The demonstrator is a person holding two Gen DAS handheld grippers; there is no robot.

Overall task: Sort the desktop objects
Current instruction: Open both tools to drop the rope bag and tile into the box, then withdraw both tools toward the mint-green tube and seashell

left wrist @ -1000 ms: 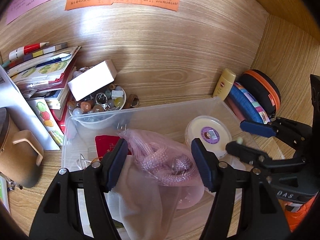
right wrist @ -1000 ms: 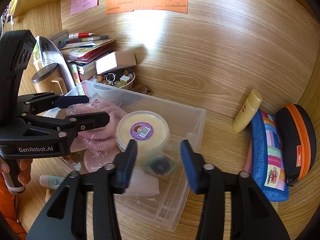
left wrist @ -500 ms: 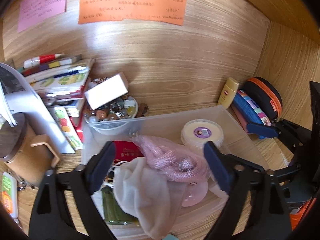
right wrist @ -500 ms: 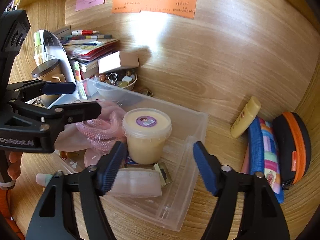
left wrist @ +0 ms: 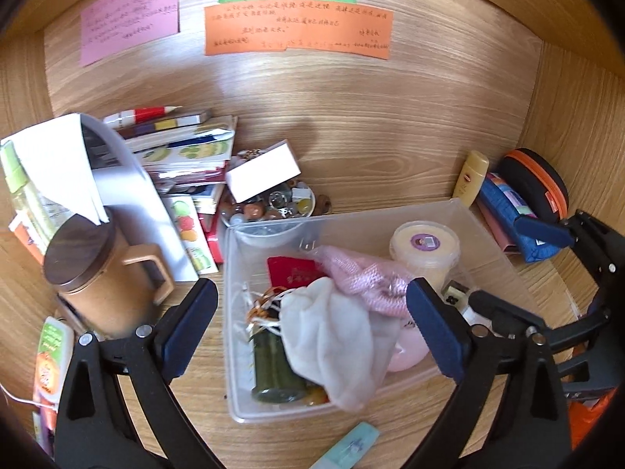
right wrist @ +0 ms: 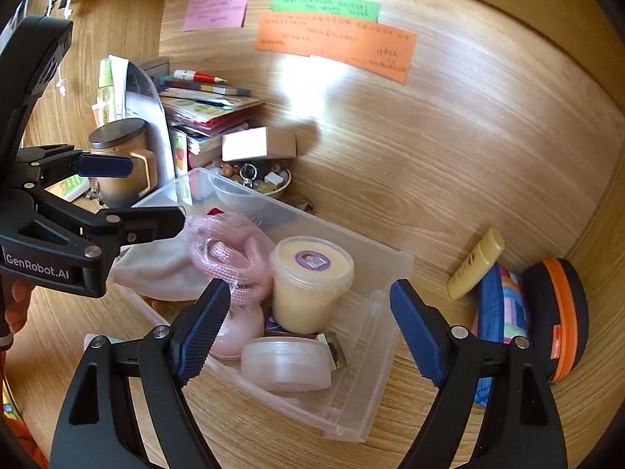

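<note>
Left wrist view: the left gripper point(left wrist: 312, 332) hangs above the clear plastic bin point(left wrist: 484, 219) on the wooden desk point(left wrist: 390, 164); its jaws are opening, wide apart, nothing pressed between them; the bin's contents lie below the gap. In the bin: a white cloth point(left wrist: 332, 336) over a pink rope bundle point(left wrist: 363, 277); a red card point(left wrist: 291, 269) behind them; a green bottle point(left wrist: 273, 367) lying on its side at the front; a lidded cream tub point(left wrist: 424, 246) upright at the back right. Left of the bin stands a brown mug point(left wrist: 101, 273) with a dark lid; behind it, a stack of books point(left wrist: 183, 148); a bowl of beads point(left wrist: 269, 207) touches the bin's back wall.

Right wrist view: the right gripper point(right wrist: 308, 336) is also released, jaws opening, nothing clamped; beneath it sit the cream tub point(right wrist: 308, 285) and a flat round container point(right wrist: 285, 363). To the right, apart from the bin, lie a yellow tube point(right wrist: 474, 264), a striped pouch point(right wrist: 504, 308) and a black case point(right wrist: 558, 312) with orange trim.
</note>
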